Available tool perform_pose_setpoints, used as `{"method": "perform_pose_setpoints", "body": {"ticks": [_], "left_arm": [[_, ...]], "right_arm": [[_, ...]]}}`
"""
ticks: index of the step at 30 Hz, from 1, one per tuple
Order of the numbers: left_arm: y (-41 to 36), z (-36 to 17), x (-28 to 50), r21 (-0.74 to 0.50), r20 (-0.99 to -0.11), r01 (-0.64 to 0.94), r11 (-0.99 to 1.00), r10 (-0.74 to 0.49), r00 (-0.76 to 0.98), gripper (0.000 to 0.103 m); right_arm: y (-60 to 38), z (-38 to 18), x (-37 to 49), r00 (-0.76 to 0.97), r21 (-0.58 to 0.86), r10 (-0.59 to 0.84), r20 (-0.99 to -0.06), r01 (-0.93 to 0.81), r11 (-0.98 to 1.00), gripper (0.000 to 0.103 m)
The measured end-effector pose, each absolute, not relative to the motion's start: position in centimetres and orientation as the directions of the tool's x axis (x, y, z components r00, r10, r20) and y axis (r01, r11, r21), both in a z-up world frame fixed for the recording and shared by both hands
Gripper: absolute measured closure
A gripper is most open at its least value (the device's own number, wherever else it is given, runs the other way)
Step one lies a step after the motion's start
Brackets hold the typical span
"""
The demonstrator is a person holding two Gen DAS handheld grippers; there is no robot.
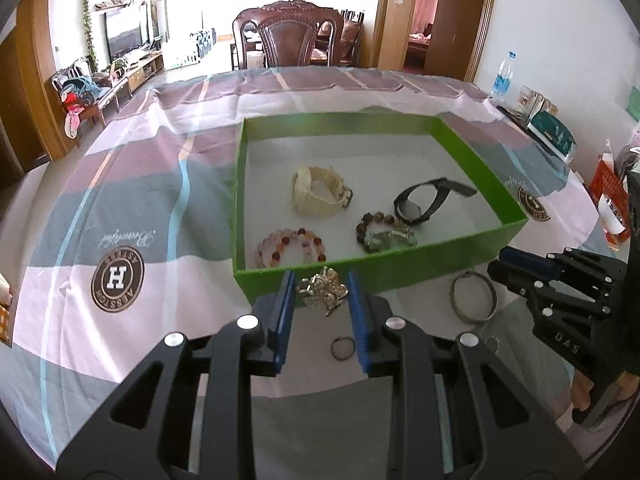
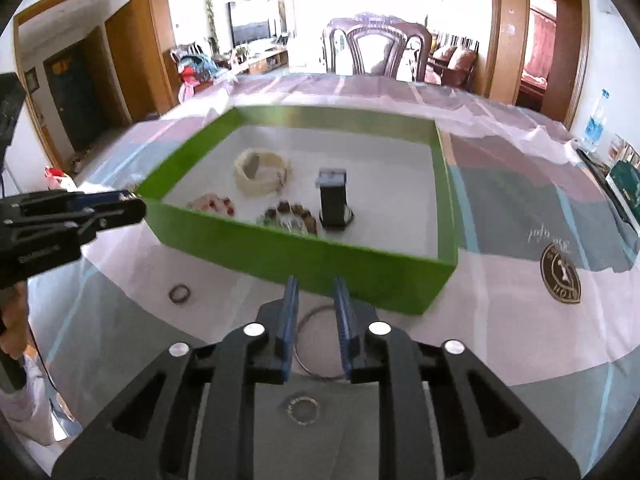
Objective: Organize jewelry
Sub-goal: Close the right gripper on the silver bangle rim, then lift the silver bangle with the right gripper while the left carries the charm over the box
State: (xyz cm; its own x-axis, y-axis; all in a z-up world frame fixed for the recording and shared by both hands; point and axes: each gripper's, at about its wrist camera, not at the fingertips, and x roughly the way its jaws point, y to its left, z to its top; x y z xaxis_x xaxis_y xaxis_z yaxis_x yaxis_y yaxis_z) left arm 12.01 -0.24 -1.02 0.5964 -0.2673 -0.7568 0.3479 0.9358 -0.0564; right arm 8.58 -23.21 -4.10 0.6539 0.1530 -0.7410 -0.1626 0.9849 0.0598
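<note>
Green card forms the walls of the box (image 1: 400,270) on our desk (image 1: 120,200), and inside it we see a cream watch (image 1: 318,191), a black watch (image 1: 424,200), a pink bead bracelet (image 1: 290,246) and a brown bead bracelet (image 1: 382,230). Our left hand-held gripper (image 1: 321,294) grasps a gold ornate bracelet (image 1: 322,292) between its blue pads, just at the box's near wall. A small dark ring (image 1: 343,348) lies on the striped cloth below it. Our right hand-held gripper (image 2: 316,308) is released, its 2 fingers parted over a thin bangle (image 2: 316,344) that lies on the desk near the box; whether the pads touch it we cannot tell. A silver ring (image 2: 305,411) lies nearer us.
</note>
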Motion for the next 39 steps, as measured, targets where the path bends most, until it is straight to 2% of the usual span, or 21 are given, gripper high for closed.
{"method": "perform_pose_setpoints", "body": {"ticks": [3,4,6,9,10,11,13,19,24,31,35,39], "left_arm": [[-0.2,-1.8,12.0,-0.065,-0.771,0.344,0.937,-0.266,0.579,0.077],[-0.2,-2.1,12.0,-0.066,-0.774,0.343,0.937,-0.265,0.575,0.076],[-0.3,-2.4,12.0,-0.068,-0.778,0.346,0.936,-0.266,0.569,0.077],[-0.5,-2.6,12.0,-0.069,-0.780,0.351,0.934,-0.270,0.565,0.077],[-0.4,-2.6,12.0,-0.069,-0.780,0.351,0.934,-0.270,0.565,0.076],[-0.5,-2.7,12.0,-0.070,-0.780,0.352,0.933,-0.271,0.564,0.076],[-0.4,-2.7,12.0,-0.070,-0.780,0.351,0.934,-0.270,0.564,0.077],[-0.2,-2.1,12.2,-0.075,-0.771,0.346,0.935,-0.275,0.575,0.076],[-0.2,0.2,12.7,-0.071,-0.735,0.351,0.934,-0.287,0.614,0.077],[-0.9,2.3,15.0,-0.080,-0.706,0.356,0.931,-0.305,0.639,0.077],[-1.5,1.4,16.4,-0.066,-0.730,0.335,0.940,-0.274,0.626,0.077],[-1.0,0.8,15.6,-0.074,-0.732,0.344,0.936,-0.285,0.619,0.076]], "right_arm": [[-23.0,-5.7,8.3,0.616,0.060,0.160,-0.771,-0.180,0.982,0.077],[-22.6,-6.4,8.3,0.596,0.056,0.163,-0.786,-0.194,0.979,0.070],[-21.9,-7.4,8.4,0.579,0.042,0.155,-0.800,-0.204,0.978,0.064],[-21.2,-8.5,8.6,0.553,0.035,0.157,-0.818,-0.224,0.974,0.064],[-21.1,-8.8,8.8,0.543,0.039,0.162,-0.824,-0.230,0.972,0.068],[-20.8,-8.9,8.8,0.547,0.033,0.160,-0.822,-0.236,0.971,0.083],[-20.6,-8.8,8.8,0.541,0.042,0.175,-0.823,-0.250,0.967,0.099],[-20.9,-6.5,8.5,0.585,0.083,0.227,-0.779,-0.264,0.961,0.100],[-21.9,-1.6,8.7,0.671,0.086,0.258,-0.695,-0.278,0.957,0.097],[-22.8,3.1,10.8,0.780,0.005,0.185,-0.598,-0.227,0.974,0.098],[-23.7,1.9,13.3,0.760,-0.004,0.123,-0.638,-0.163,0.987,0.098],[-25.4,0.4,11.4,0.743,0.041,0.129,-0.657,-0.136,0.990,0.097]]}}
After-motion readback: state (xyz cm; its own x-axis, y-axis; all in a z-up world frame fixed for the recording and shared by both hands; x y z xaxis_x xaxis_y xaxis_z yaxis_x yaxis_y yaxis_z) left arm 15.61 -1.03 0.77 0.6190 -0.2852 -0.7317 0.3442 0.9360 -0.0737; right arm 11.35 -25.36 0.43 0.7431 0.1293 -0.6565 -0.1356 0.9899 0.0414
